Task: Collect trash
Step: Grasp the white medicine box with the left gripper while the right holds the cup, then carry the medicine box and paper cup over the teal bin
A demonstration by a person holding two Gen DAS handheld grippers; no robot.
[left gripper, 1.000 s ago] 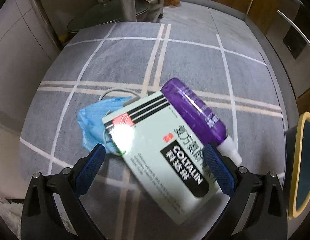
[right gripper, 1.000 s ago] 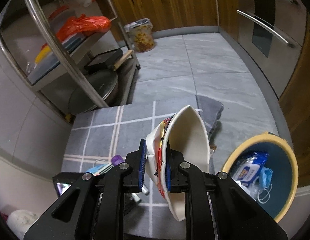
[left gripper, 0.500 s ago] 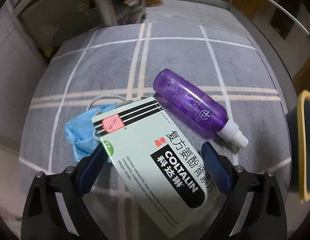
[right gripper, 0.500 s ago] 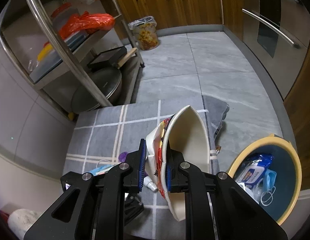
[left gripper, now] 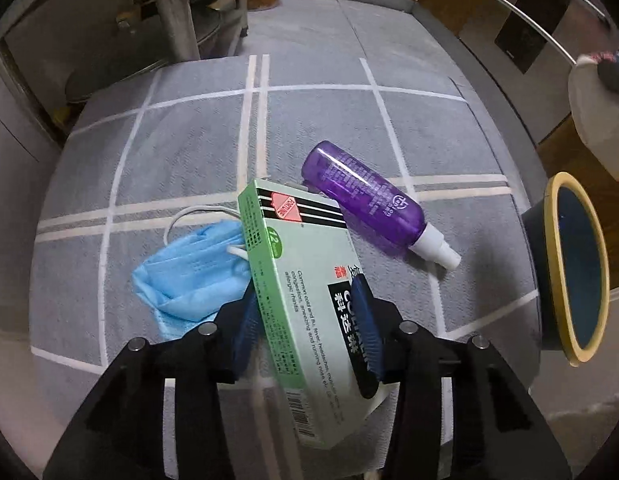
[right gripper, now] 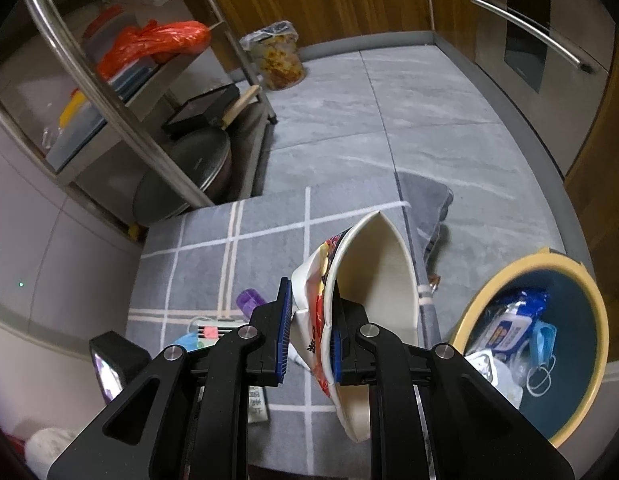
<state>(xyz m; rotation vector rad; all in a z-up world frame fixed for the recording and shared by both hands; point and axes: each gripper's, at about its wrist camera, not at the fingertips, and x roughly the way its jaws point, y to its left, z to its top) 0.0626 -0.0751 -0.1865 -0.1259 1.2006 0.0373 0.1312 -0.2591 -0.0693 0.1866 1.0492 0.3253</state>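
Lying on grey checked mat (left gripper: pixel 189 152), with yellow-rimmed bin (right gripper: pixel 565 344) off right. Right gripper (right gripper: pixel 309 336) jaws clamped on paper bowl (right gripper: pixel 373 280), nearer that bin. Left gripper (left gripper: pixel 305 312) jaws closed across medicine box (left gripper: pixel 305 292), long axis running forward, tilted up beside purple spray bottle (left gripper: pixel 369 200), blue mask (left gripper: pixel 189 276).

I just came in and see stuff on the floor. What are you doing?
Picking up trash. The left gripper is clamped on a medicine box, tilted up off the grey mat. The right gripper holds a squashed paper bowl near the bin. A purple bottle and blue mask lie on the mat.
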